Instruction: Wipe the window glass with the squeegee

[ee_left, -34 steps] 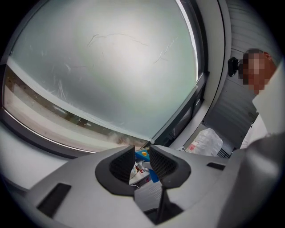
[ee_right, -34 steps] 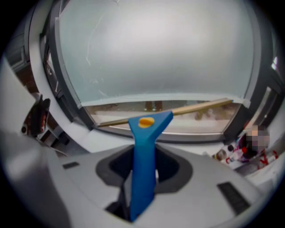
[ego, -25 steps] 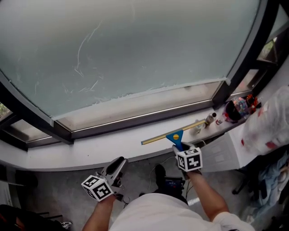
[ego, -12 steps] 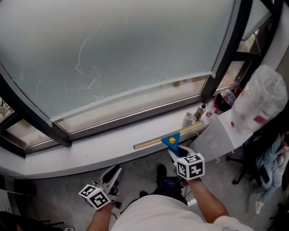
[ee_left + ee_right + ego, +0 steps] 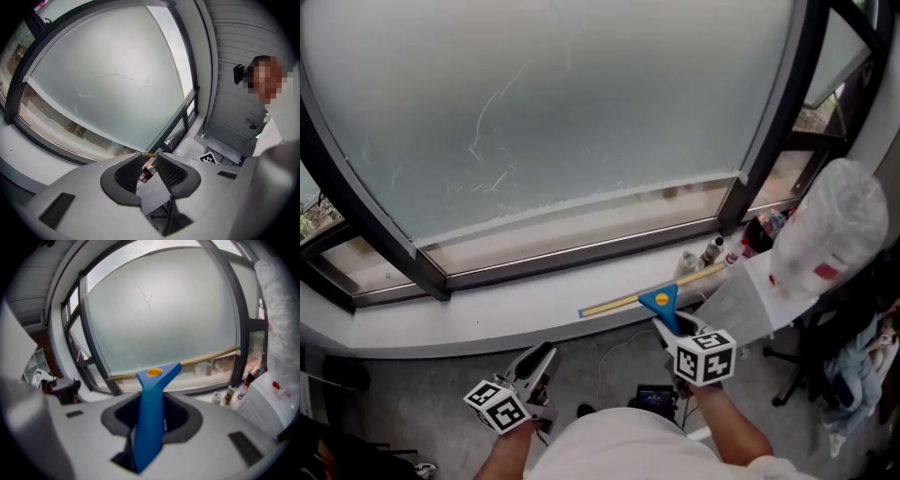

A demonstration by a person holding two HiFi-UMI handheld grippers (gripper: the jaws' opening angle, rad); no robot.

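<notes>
- Window glass [image 5: 581,112]: large frosted pane filling the upper head view, with thin pale scratch-like lines left of its centre
- Window frame [image 5: 766,141]: dark bars bordering the pane at both sides and along its foot
- Sill [image 5: 469,314]: white ledge running below the frame, from lower left to the right
- Plastic bag [image 5: 836,220]: white and translucent, standing past the right end of the sill; its red patches of print are too blurred to read
- Squeegee [image 5: 662,302]: blue handle with a yellow spot, and a long brass-coloured blade lying crosswise over the front part of the sill; it is apart from the glass and held by its handle in the right gripper
- Right gripper [image 5: 675,324]: jaws clenched on the blue handle, which rises from between them in the right gripper view [image 5: 152,420]
- Left gripper [image 5: 540,360]: low, in front of the sill and left of the squeegee; its jaws stand apart and released, with only far things seen through the gap [image 5: 149,174]
- Marker cubes [image 5: 705,356]: one on each gripper, with black-and-white square patterns and no lettering
- Bottles [image 5: 701,255]: a small cluster on the sill just beyond the blade's right end; labels too small to read
</notes>
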